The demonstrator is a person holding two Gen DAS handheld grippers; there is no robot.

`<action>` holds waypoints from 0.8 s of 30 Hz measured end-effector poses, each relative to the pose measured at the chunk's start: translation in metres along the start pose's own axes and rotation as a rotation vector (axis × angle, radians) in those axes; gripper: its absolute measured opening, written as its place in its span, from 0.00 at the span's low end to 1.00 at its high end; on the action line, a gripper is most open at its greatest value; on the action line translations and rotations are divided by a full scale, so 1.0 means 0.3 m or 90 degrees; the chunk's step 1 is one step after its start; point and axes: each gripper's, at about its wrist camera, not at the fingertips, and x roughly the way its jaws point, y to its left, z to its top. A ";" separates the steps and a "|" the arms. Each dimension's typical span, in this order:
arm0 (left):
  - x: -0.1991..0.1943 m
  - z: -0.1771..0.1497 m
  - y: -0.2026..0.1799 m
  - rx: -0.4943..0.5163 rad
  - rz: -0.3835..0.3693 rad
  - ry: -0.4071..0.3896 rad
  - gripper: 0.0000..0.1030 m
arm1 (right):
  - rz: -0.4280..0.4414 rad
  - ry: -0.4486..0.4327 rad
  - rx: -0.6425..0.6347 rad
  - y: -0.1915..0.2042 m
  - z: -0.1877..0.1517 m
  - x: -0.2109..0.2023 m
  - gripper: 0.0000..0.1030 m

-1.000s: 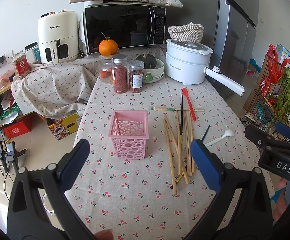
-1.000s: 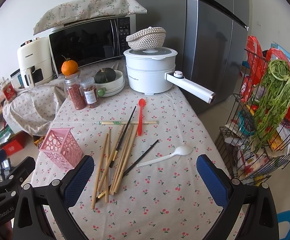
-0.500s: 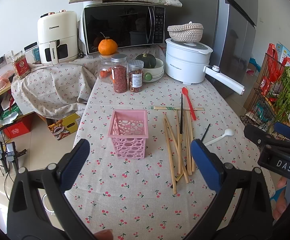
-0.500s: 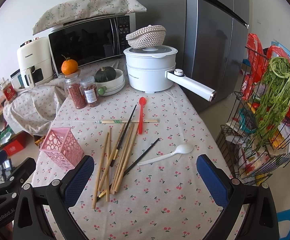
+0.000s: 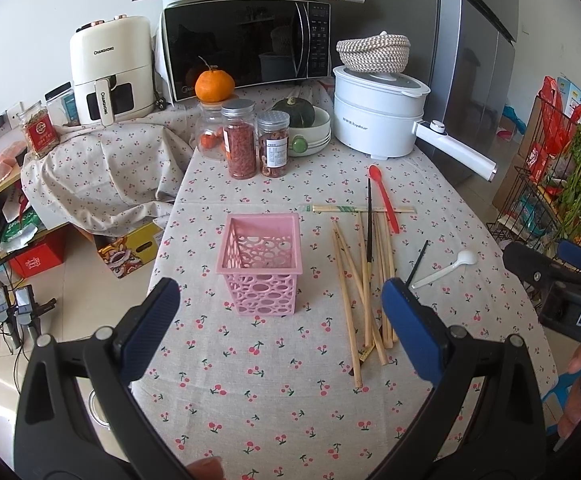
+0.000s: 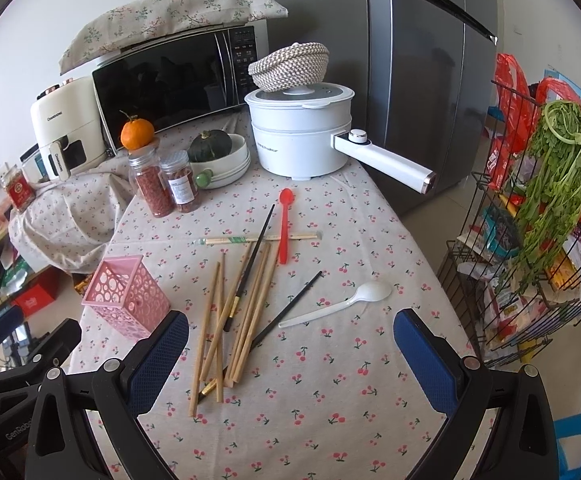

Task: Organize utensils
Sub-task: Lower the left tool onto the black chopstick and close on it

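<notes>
From the left wrist view, the left tool hangs above the near edge of the surface, its blue-padded fingers spread wide with nothing between them. A pink basket stands upright just ahead. To its right lies a loose pile of wooden chopsticks, with a black chopstick across them and a red spoon beyond. A white spoon lies further right, near the right tool at the frame's edge.

From the right wrist view, the right tool is likewise wide apart and empty, above the cherry-print cloth. The wooden chopsticks fan out ahead, the white spoon to their right, the red spoon behind, the pink basket to the left.
</notes>
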 end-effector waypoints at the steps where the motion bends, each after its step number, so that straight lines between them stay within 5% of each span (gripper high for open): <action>1: 0.005 0.003 0.001 0.002 -0.005 0.005 0.98 | 0.001 0.004 0.006 -0.015 0.015 0.006 1.00; 14: 0.095 0.180 -0.077 0.040 -0.096 0.081 0.96 | 0.080 0.114 0.114 -0.200 0.110 0.188 0.98; 19: 0.265 0.247 -0.183 0.049 -0.163 0.189 0.77 | 0.100 0.159 0.149 -0.266 0.108 0.277 0.77; 24: 0.477 0.266 -0.272 0.029 -0.196 0.282 0.48 | 0.124 0.203 0.185 -0.315 0.084 0.356 0.73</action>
